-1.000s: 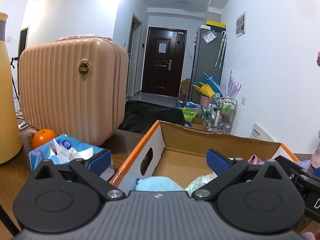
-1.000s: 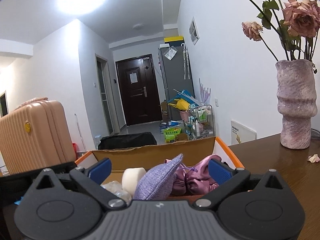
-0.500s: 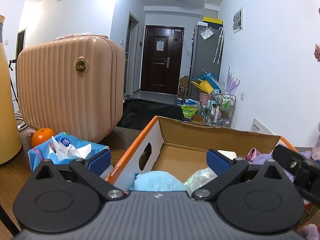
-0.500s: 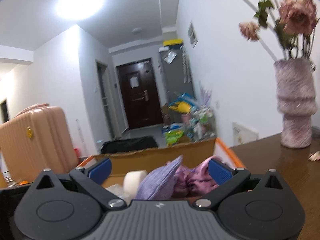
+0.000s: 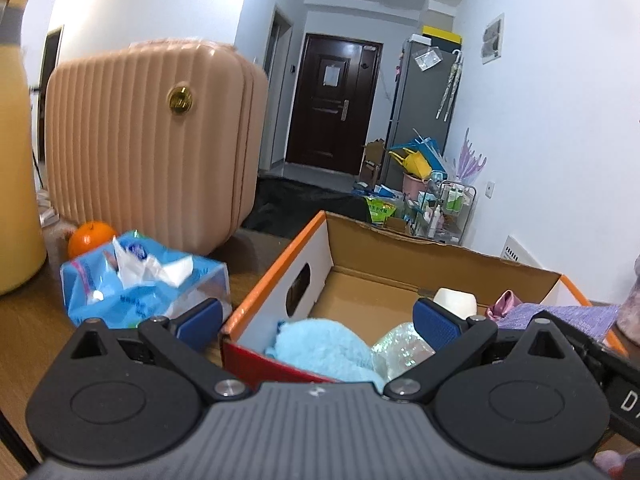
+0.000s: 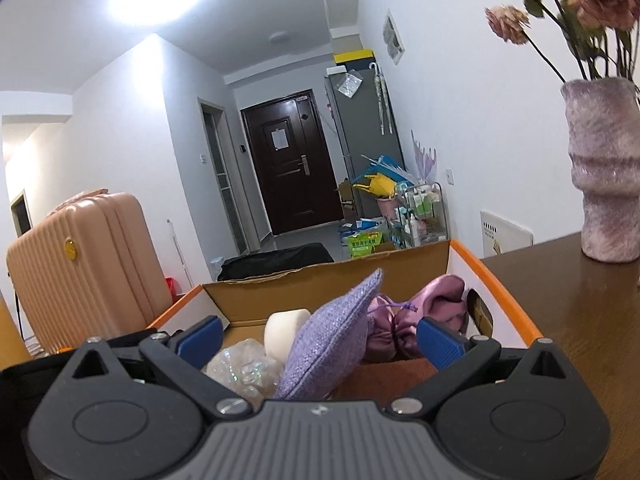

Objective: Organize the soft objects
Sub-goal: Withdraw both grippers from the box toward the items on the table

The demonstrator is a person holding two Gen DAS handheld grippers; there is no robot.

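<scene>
We see a wooden table [image 6: 576, 320] carrying a ribbed pink suitcase [image 5: 152, 140] on the left and an orange-rimmed cardboard box [image 5: 400, 256] in the middle. Beside the suitcase stand a yellow bottle [image 5: 16, 168], a blue tissue pack [image 5: 140, 280] and an orange [image 5: 90, 234]; to the right of the box stands a mauve vase [image 6: 604, 176] of dried roses.

We hold the left gripper [image 5: 316, 320] at the near left end of the box, its blue-padded jaws spread wide with nothing between them. We hold the right gripper [image 6: 320, 338] at the near right end, likewise wide apart and empty.

The soft things all lie inside the box: a fluffy blue cloth [image 5: 320, 346] in the near left corner, a lilac woven pouch [image 6: 336, 336] leaning upright, a pink satin pouch [image 6: 412, 320] behind it, a crinkly clear bag [image 6: 244, 368] and a white sponge [image 6: 282, 332].
</scene>
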